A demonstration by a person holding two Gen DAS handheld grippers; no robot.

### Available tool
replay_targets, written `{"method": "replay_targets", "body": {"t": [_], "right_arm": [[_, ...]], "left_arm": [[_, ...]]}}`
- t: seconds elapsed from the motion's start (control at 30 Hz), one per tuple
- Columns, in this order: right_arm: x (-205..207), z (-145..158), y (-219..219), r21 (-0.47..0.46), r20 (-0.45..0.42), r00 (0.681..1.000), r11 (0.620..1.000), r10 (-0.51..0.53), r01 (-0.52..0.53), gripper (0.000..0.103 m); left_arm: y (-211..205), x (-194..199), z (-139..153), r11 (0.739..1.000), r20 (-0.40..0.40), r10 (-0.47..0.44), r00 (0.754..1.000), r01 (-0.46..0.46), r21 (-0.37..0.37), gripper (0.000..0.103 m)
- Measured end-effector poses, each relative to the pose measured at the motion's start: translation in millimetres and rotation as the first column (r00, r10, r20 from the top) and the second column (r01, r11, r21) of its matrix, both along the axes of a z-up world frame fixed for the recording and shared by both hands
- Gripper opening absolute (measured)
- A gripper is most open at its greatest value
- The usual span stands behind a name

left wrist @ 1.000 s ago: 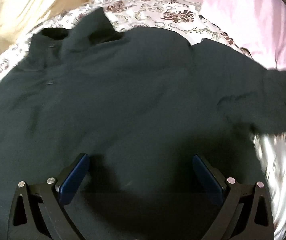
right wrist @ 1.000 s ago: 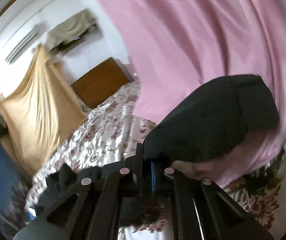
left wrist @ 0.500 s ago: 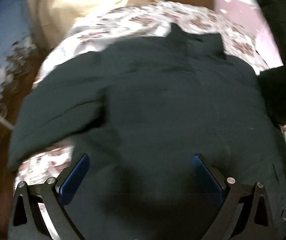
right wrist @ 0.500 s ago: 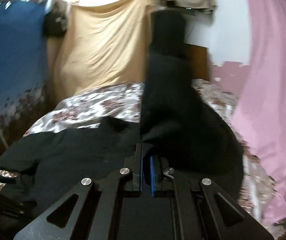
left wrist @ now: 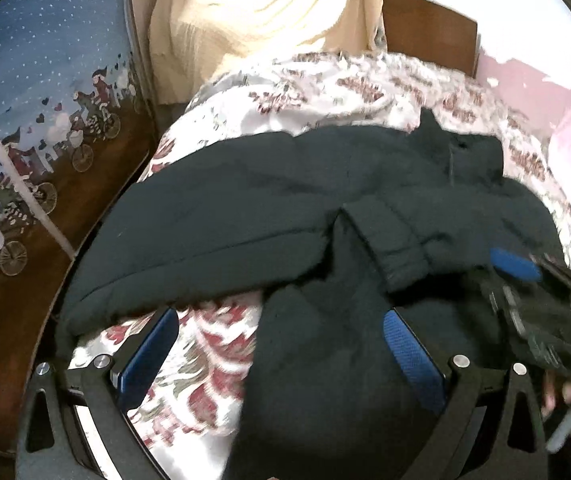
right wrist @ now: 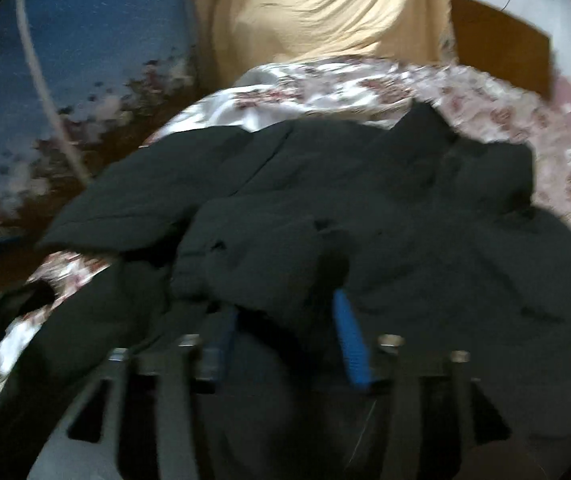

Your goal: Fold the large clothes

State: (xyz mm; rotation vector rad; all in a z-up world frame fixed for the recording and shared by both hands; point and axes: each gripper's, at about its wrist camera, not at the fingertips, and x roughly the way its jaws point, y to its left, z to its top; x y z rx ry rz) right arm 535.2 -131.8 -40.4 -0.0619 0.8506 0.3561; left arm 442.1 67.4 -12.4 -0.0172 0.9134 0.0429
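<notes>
Dark jacket [right wrist: 365,208] sleeve [left wrist: 389,240], just freed by the opening right tool [right wrist: 285,320], might slide back off the body; left tool [left wrist: 281,356] spread, empty.

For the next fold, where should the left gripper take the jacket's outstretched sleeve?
At the sleeve near its cuff end, coming from the lower left over the bedspread. That end lies flat and free, away from the body, and the open left gripper is nearest.

Floral bedspread [left wrist: 317,84], cream drape [left wrist: 269,8], perhaps a wooden headboard [left wrist: 429,36]
</notes>
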Motion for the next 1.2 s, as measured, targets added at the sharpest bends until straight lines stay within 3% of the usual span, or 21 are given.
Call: {"method": "replay_targets", "body": {"t": [0.03, 0.17, 0.27, 0.33, 0.4, 0.5, 0.57, 0.63, 0.7, 0.77, 1.0, 1.07, 1.2], "right_arm": [[-11.1, 2.8, -6.2, 0.030, -0.004, 1.000, 0.999, 0.028, -0.028, 0.082], [-47.6, 24.7, -55.3, 0.091, 0.029, 0.999, 0.995, 0.025, -0.028, 0.083], [-48.6, 28.1, -99.3, 0.009, 0.081, 0.991, 0.995, -0.105, 0.104, 0.083], [-47.8, 23.5, -129.3, -0.109, 0.127, 0.961, 0.960, -0.245, 0.260, 0.083], [-46.2, 12.0, -160.9, -0.179, 0.140, 0.912, 0.896, -0.386, 0.406, 0.083], [-47.7, -10.7, -199.9, -0.166, 0.075, 0.858, 0.842, -0.508, 0.513, 0.083], [-48.5, -32.1, -215.1, -0.143, 0.019, 0.844, 0.834, -0.536, 0.533, 0.083], [-50.3, -57.8, -226.4, -0.100, -0.045, 0.843, 0.842, -0.536, 0.530, 0.084], [-50.8, -71.7, -233.5, -0.065, -0.056, 0.842, 0.844, -0.536, 0.533, 0.086], [-46.7, -75.0, -225.5, -0.101, -0.044, 0.841, 0.840, -0.539, 0.533, 0.088], [-63.8, -82.4, -219.0, -0.099, -0.044, 0.844, 0.843, -0.534, 0.529, 0.092], [-46.5, -75.5, -223.3, -0.093, -0.039, 0.846, 0.845, -0.532, 0.527, 0.092], [-39.9, -74.0, -236.4, -0.033, -0.027, 0.854, 0.855, -0.519, 0.518, 0.095]], "left_arm": [[-5.0, 4.2, -0.8, 1.000, 0.014, -0.003, 1.000, 0.003, -0.010, 0.103], [-27.4, 20.1, -3.4, 0.998, 0.072, -0.013, 0.997, 0.017, -0.068, 0.103], [-45.4, 36.1, -8.5, 0.995, 0.096, 0.006, 0.995, 0.004, -0.098, 0.103], [-57.9, 46.8, -15.0, 0.996, 0.092, 0.013, 0.996, -0.005, -0.086, 0.103], [-71.8, 57.7, -24.3, 0.999, 0.074, 0.011, 0.997, -0.007, -0.052, 0.103], [-94.3, 75.0, -48.8, 0.996, 0.021, 0.015, 1.000, -0.017, 0.093, 0.103], [-99.6, 80.8, -63.7, 0.986, -0.020, 0.027, 0.999, -0.023, 0.164, 0.103], [-102.8, 87.4, -83.4, 0.983, -0.078, 0.028, 0.997, -0.013, 0.182, 0.103], [-104.5, 87.7, -90.4, 0.982, -0.065, 0.026, 0.998, -0.014, 0.186, 0.103], [-106.9, 85.4, -96.2, 0.981, -0.042, 0.024, 0.999, -0.015, 0.195, 0.103], [-90.3, 83.6, -104.5, 0.998, -0.030, 0.020, 0.999, -0.018, 0.060, 0.103], [-84.4, 79.0, -101.2, 1.000, 0.000, 0.019, 1.000, -0.019, 0.015, 0.103], [-61.5, 50.0, -77.0, 0.988, 0.095, 0.053, 0.994, -0.039, -0.147, 0.103]]}}
